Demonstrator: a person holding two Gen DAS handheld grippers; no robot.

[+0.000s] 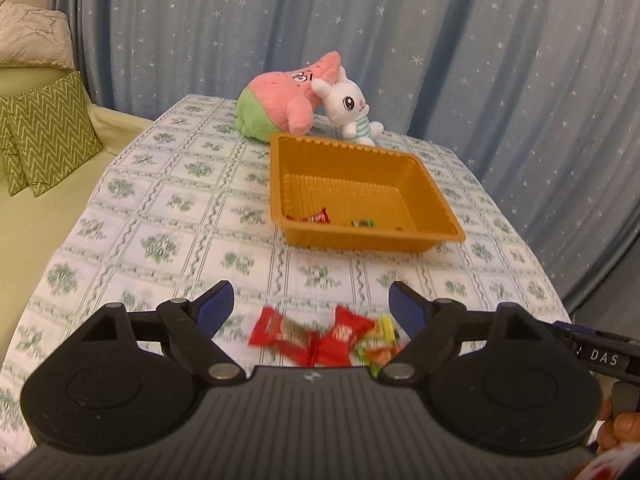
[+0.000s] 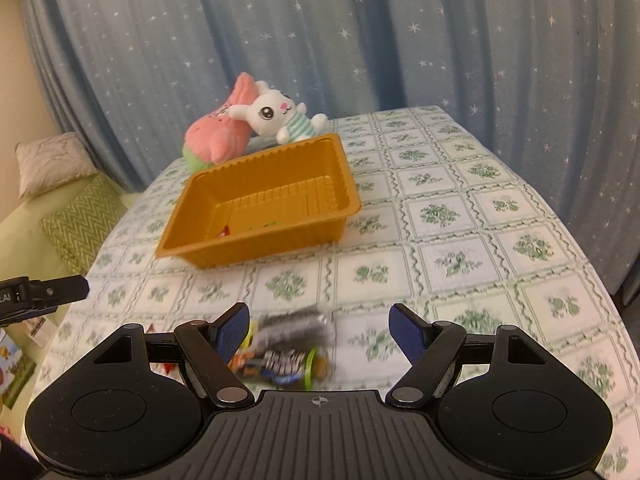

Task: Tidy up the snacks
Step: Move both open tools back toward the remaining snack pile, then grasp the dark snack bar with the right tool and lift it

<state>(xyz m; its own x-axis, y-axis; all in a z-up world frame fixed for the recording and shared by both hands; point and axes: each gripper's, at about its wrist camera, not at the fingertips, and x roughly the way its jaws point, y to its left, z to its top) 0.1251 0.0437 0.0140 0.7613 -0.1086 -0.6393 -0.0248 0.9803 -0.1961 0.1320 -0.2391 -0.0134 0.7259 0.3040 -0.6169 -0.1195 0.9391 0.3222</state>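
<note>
An orange plastic tray (image 1: 436,204) stands on the patterned tablecloth, also in the right wrist view (image 2: 340,216). A red snack (image 1: 318,216) and a small green candy (image 1: 362,223) lie inside it. My left gripper (image 1: 311,304) is open above red snack packets (image 1: 320,340) and green-orange candies (image 1: 380,344) at the near edge. My right gripper (image 2: 319,320) is open above dark wrapped snacks (image 2: 284,350); they lie near its left finger, blurred. The other gripper's body (image 2: 40,294) shows at the left.
A pink and green plush (image 1: 280,100) and a white bunny plush (image 1: 348,108) lie behind the tray. Blue starred curtains hang behind the table. A green couch with cushions (image 1: 44,132) is at the left. The table edge curves off at the right.
</note>
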